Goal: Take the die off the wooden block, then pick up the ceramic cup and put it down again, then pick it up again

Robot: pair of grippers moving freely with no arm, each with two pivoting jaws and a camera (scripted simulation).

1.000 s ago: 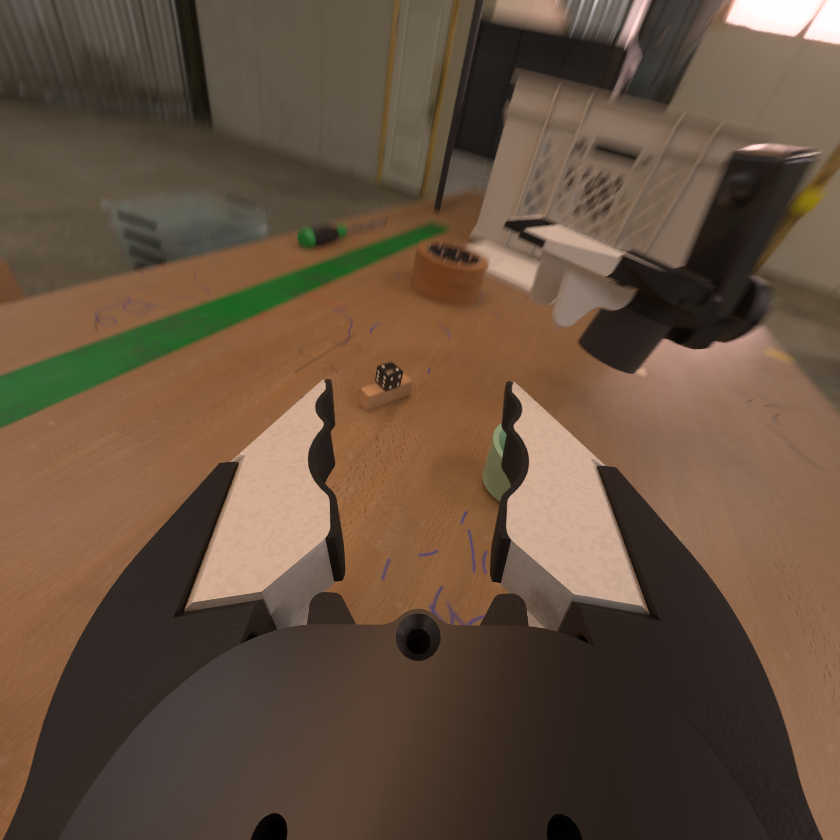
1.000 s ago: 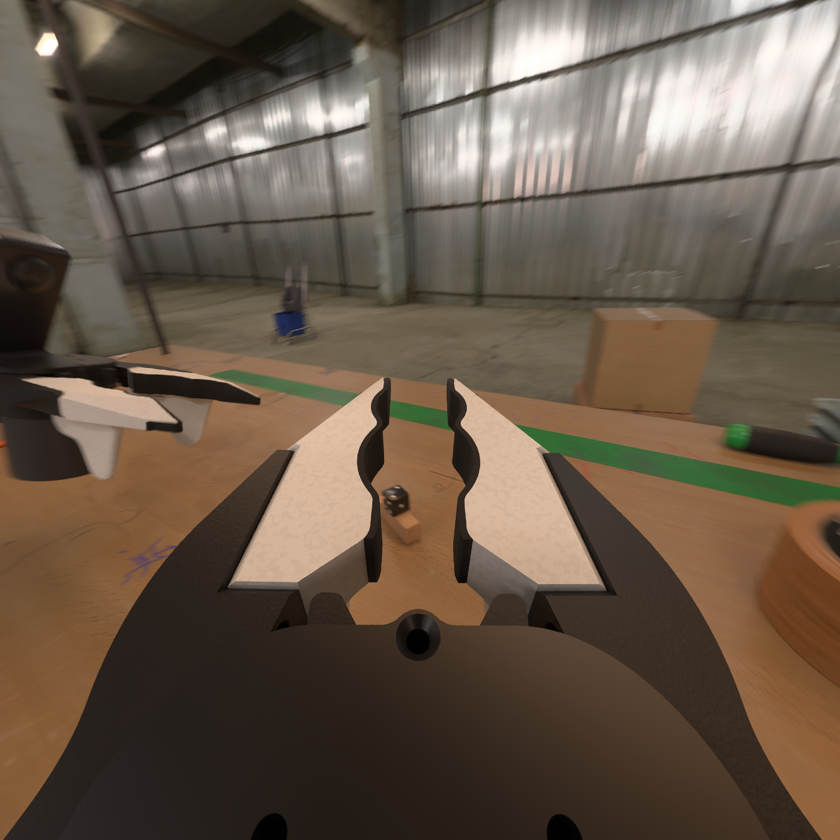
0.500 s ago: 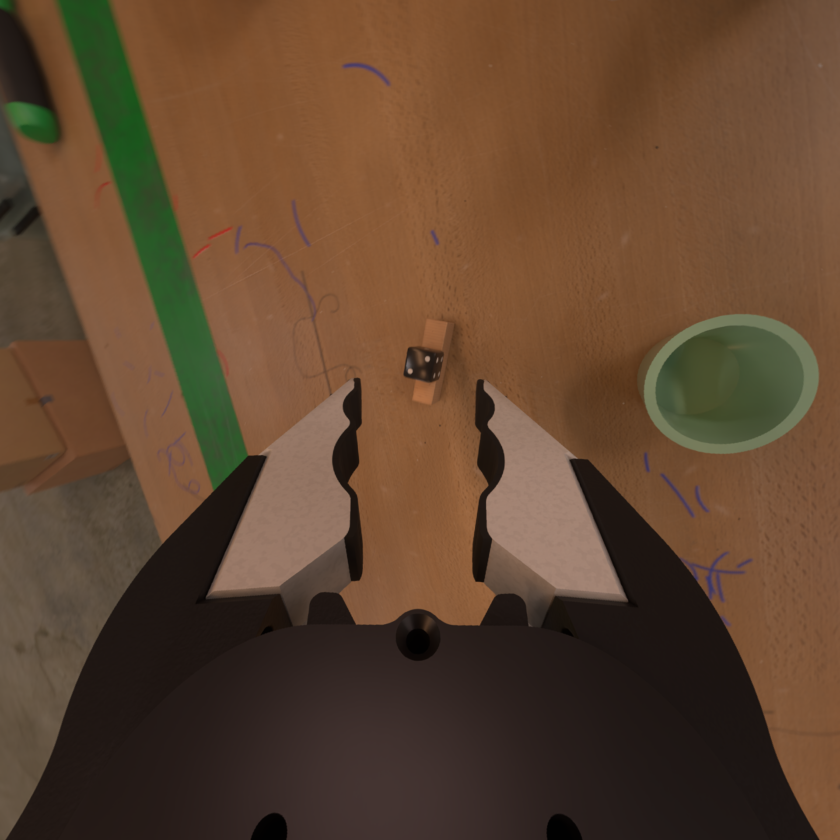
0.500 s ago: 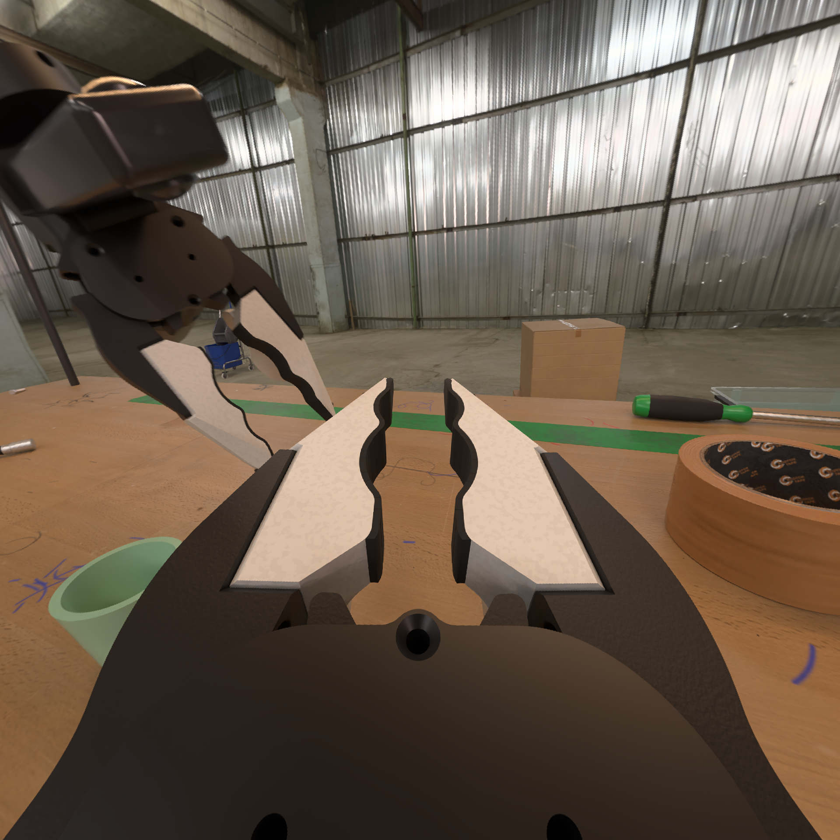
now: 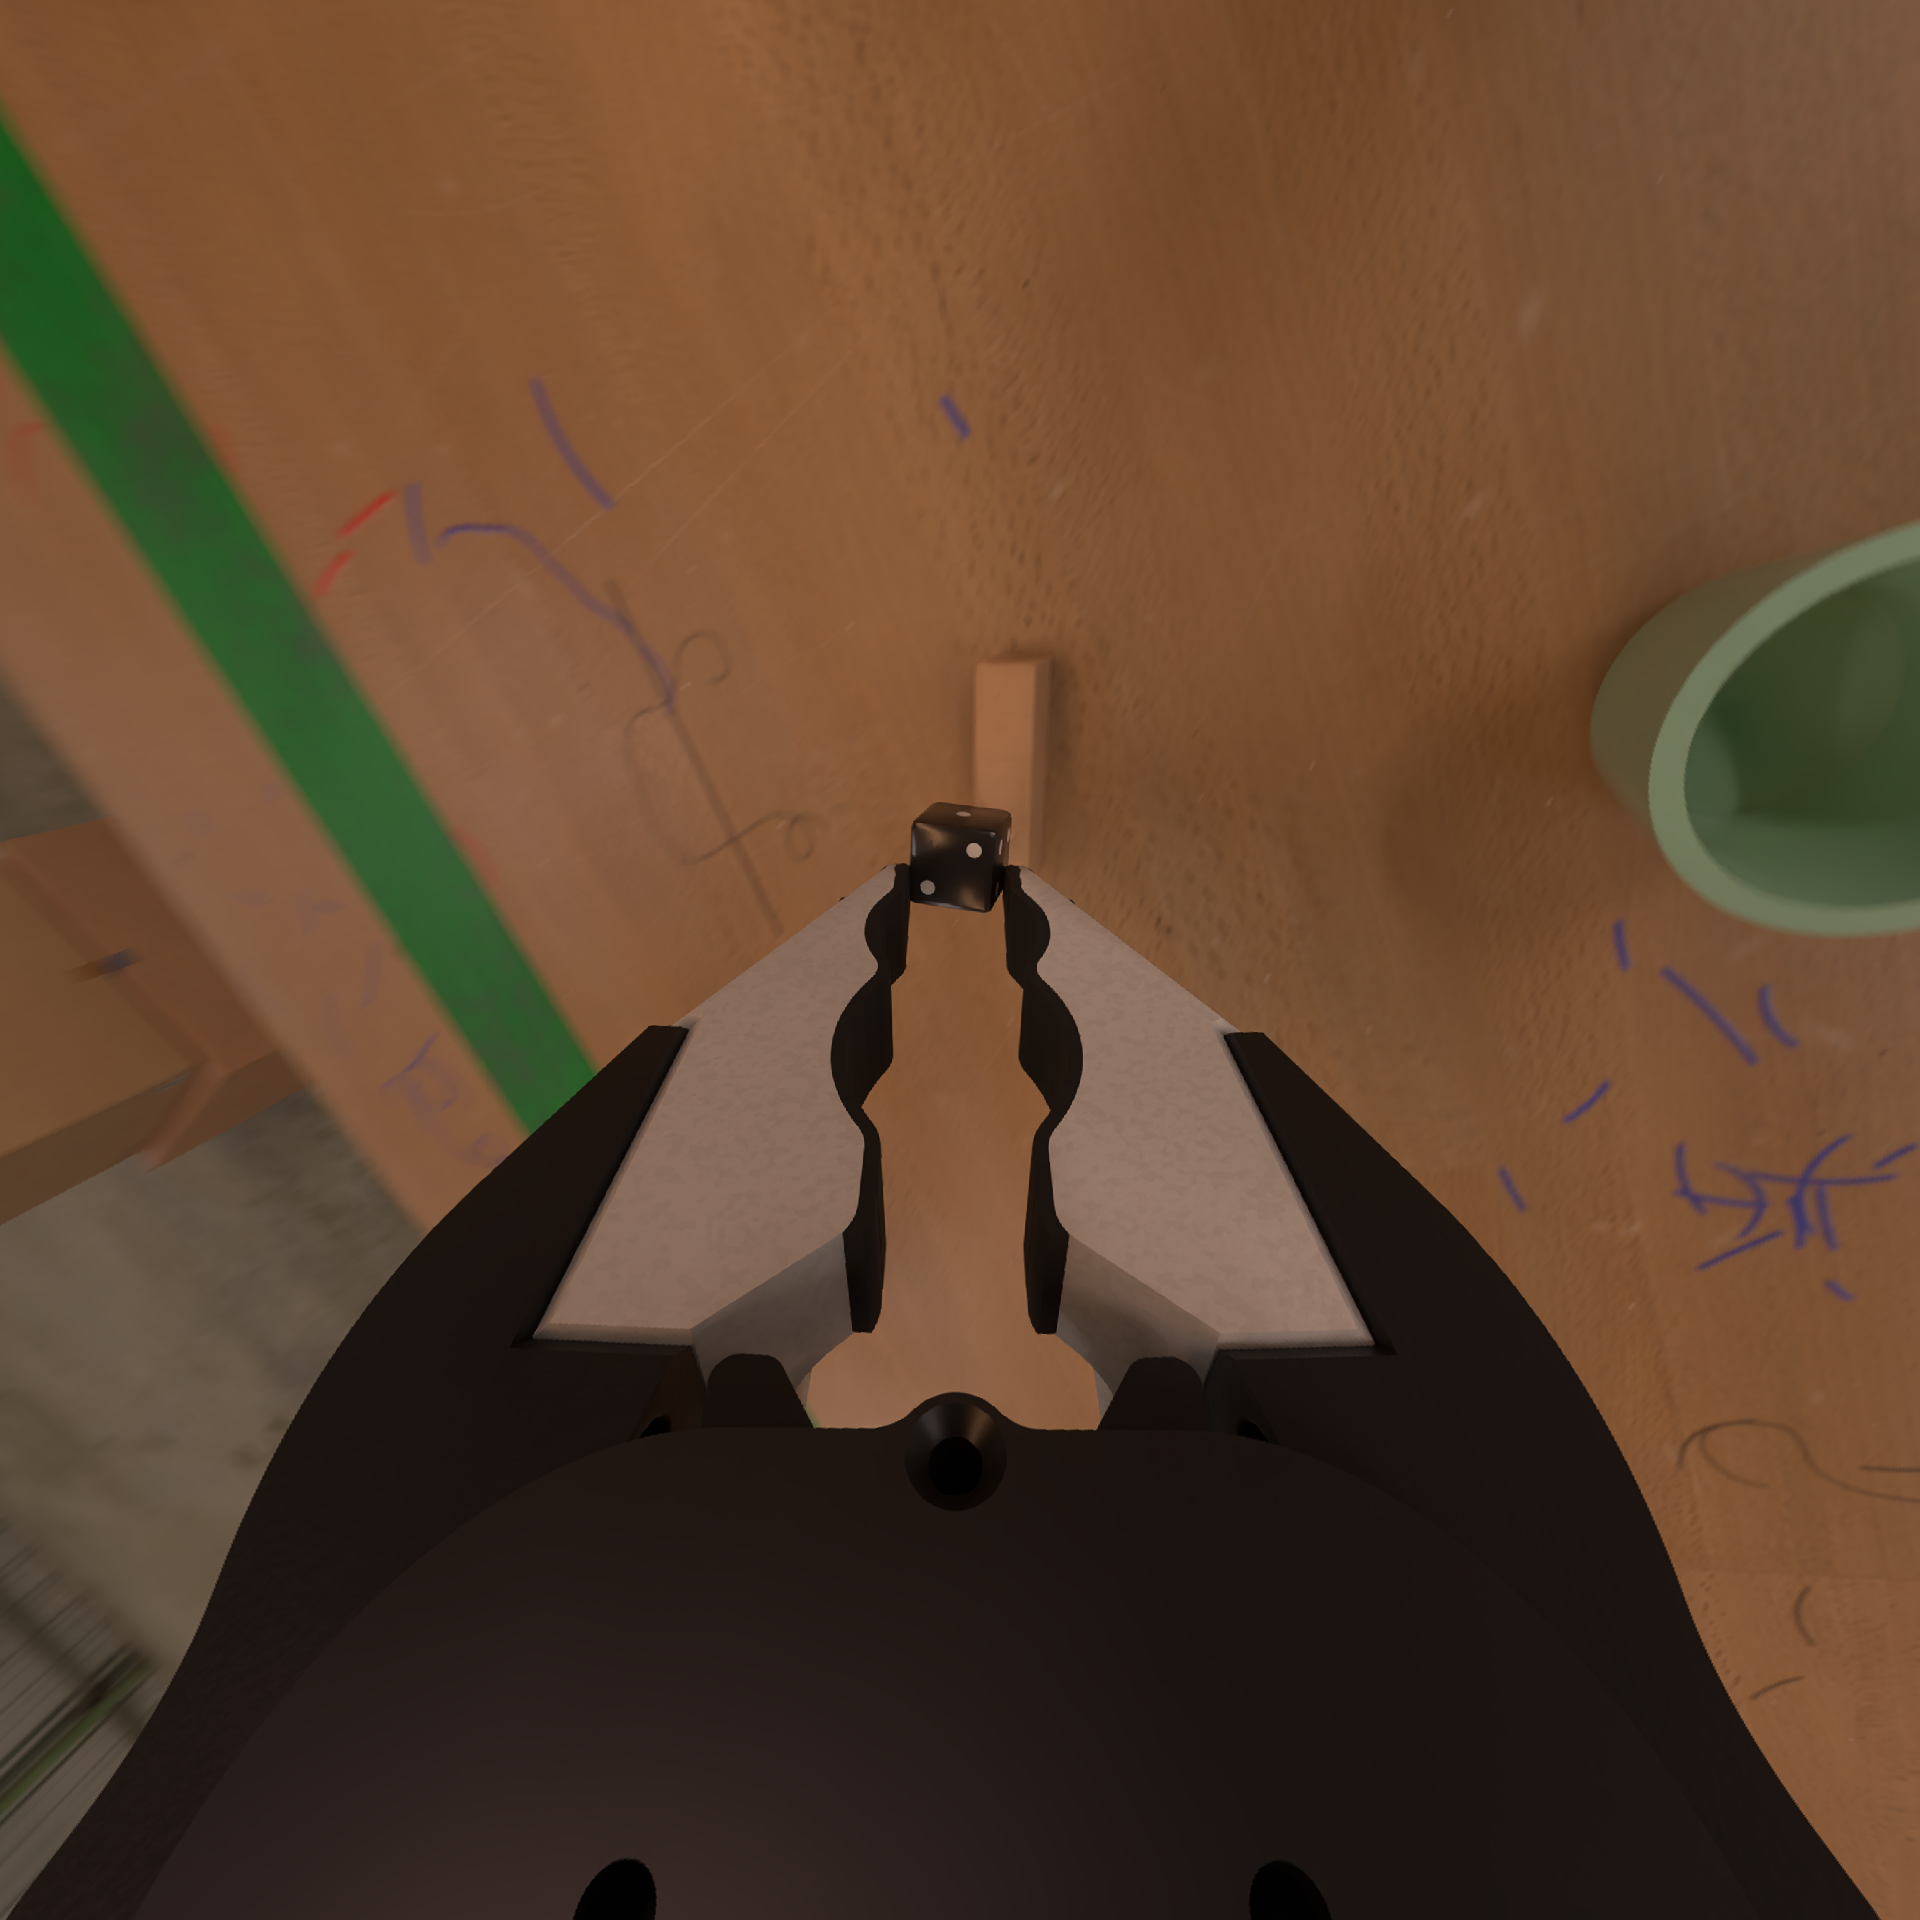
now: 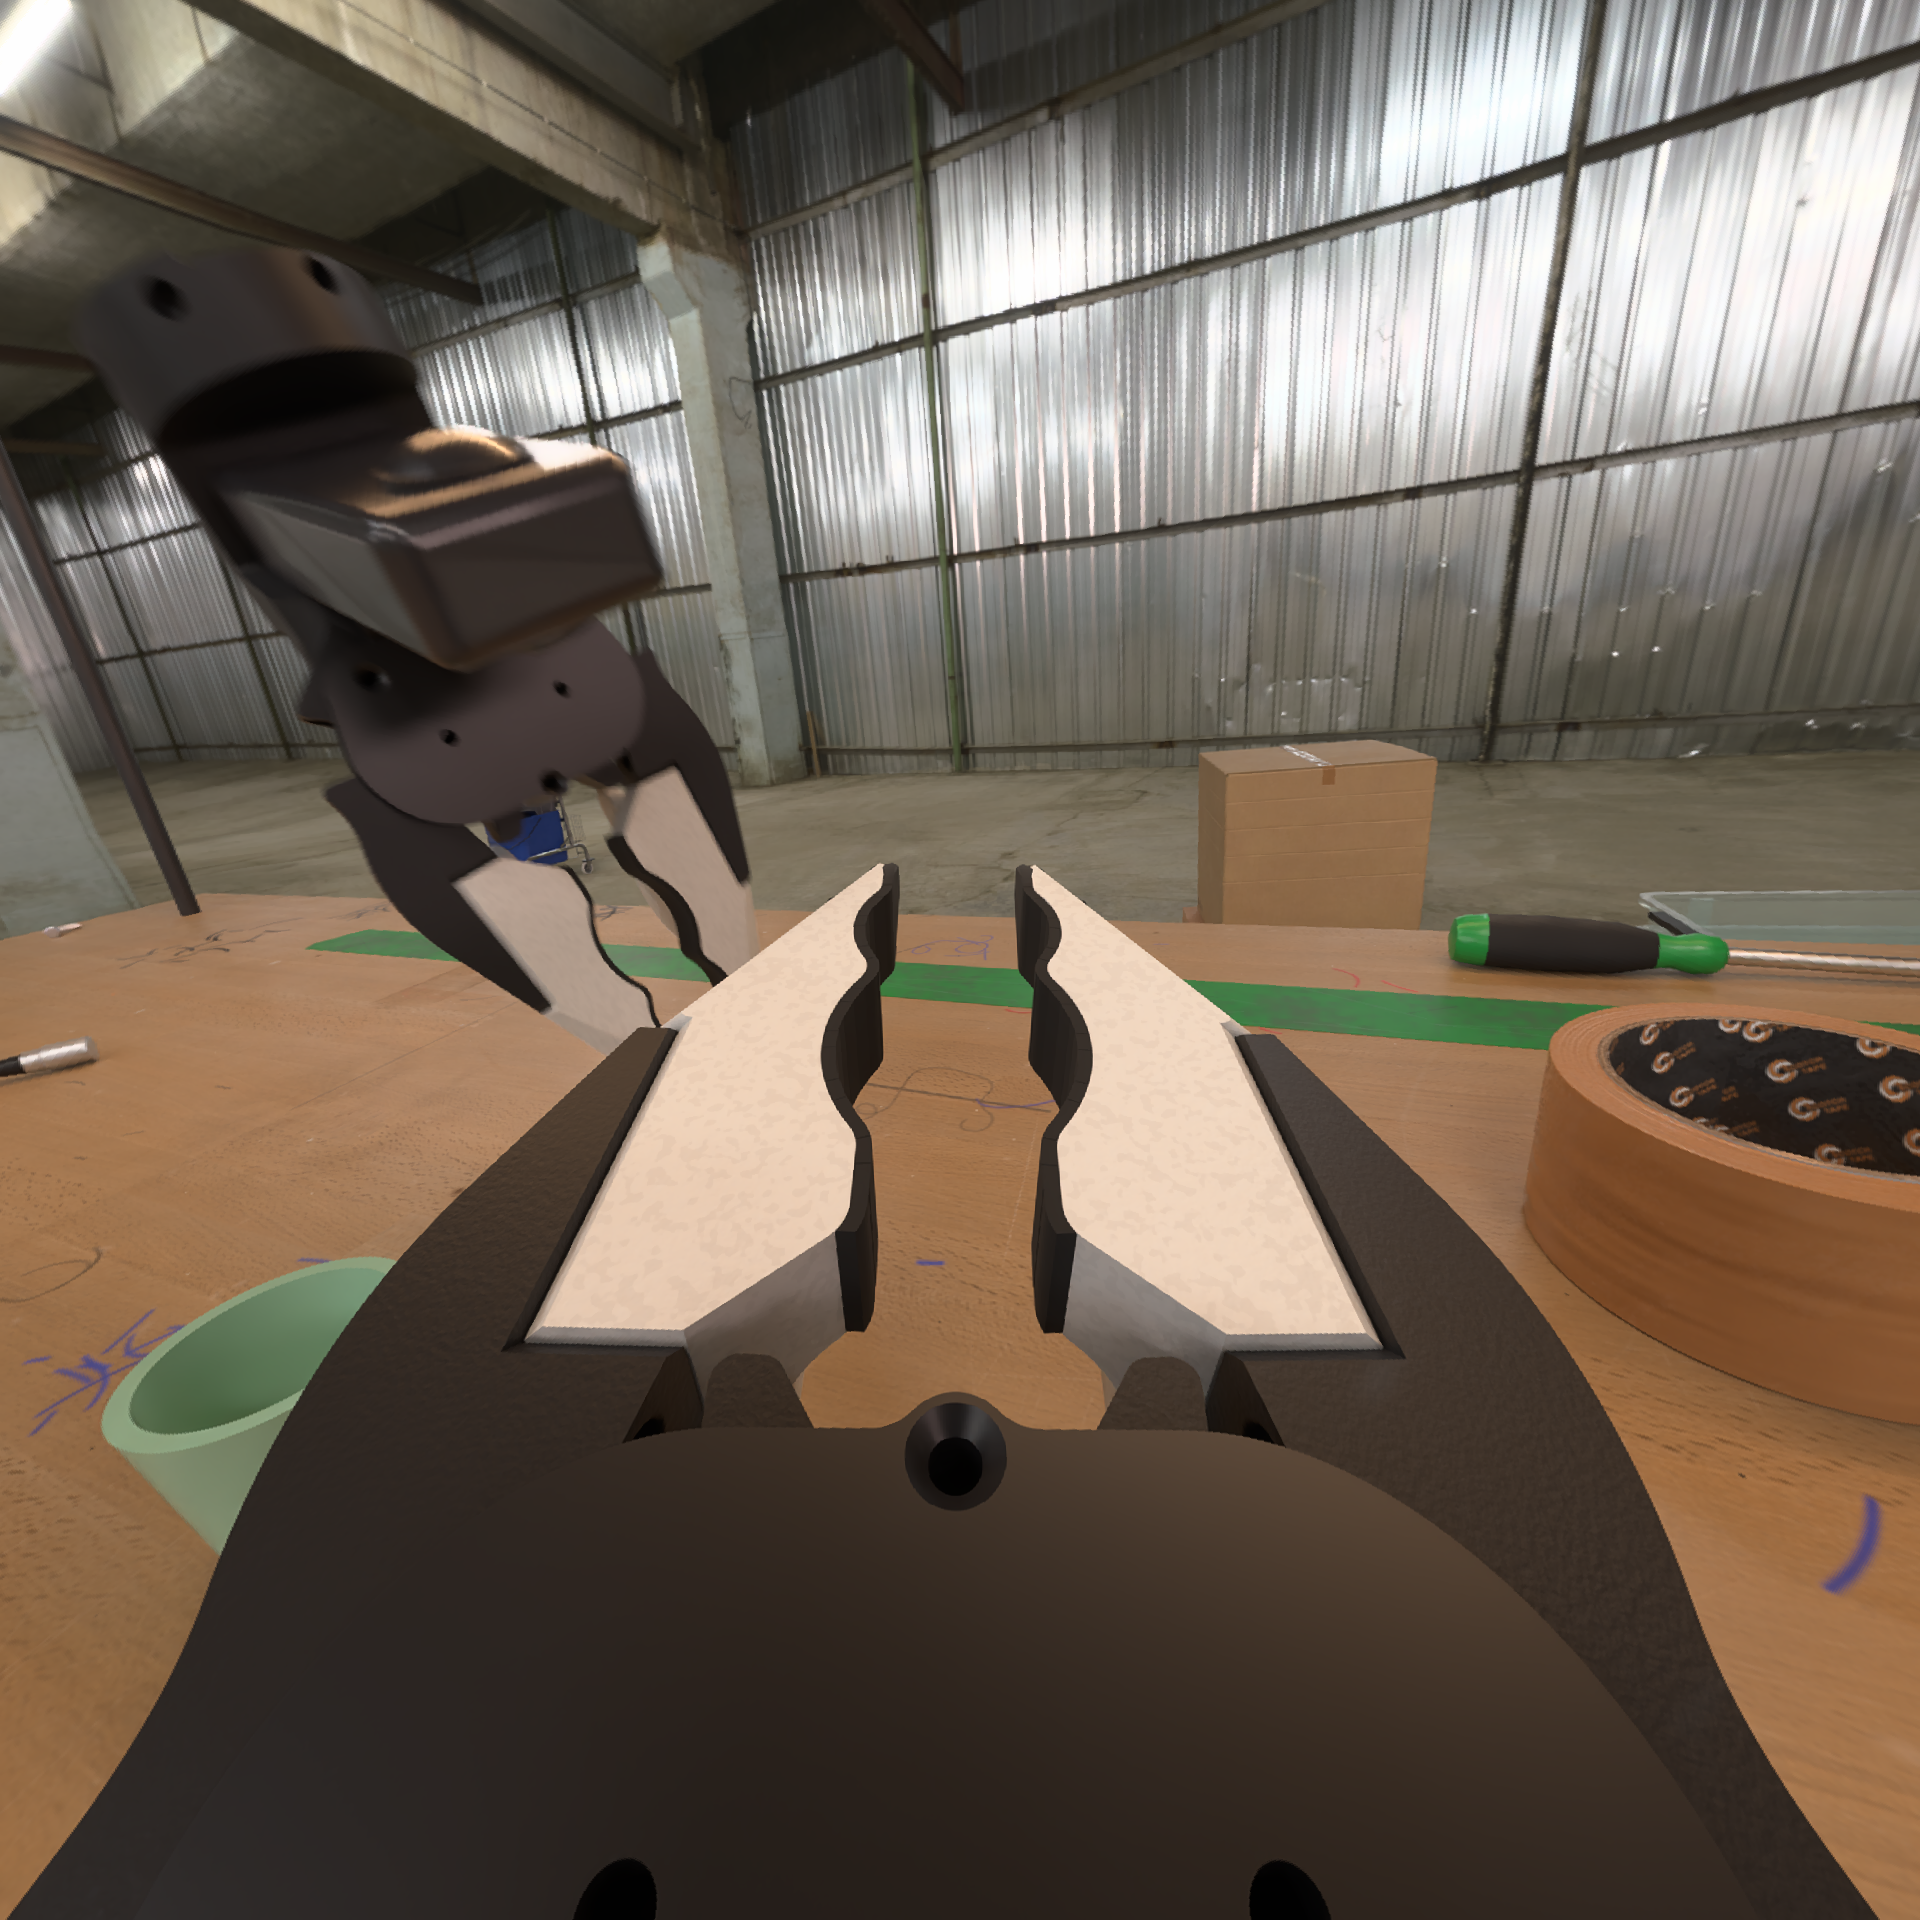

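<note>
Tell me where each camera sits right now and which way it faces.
Left wrist view: rides on the left gripper, looking steeply down at the table; its own fingers pinch the die at their tips, with the wooden block just beyond.
Right wrist view: rides on the right gripper, low and level across the table toward a metal wall; its own fingers, apart, hold nothing.
Shared: the green cup, the green stripe; the right view also shows the left gripper.

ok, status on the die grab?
Left gripper shut on die at its tips, block just beyond. Right gripper open, empty. Cup untouched, nothing in the way.
</note>
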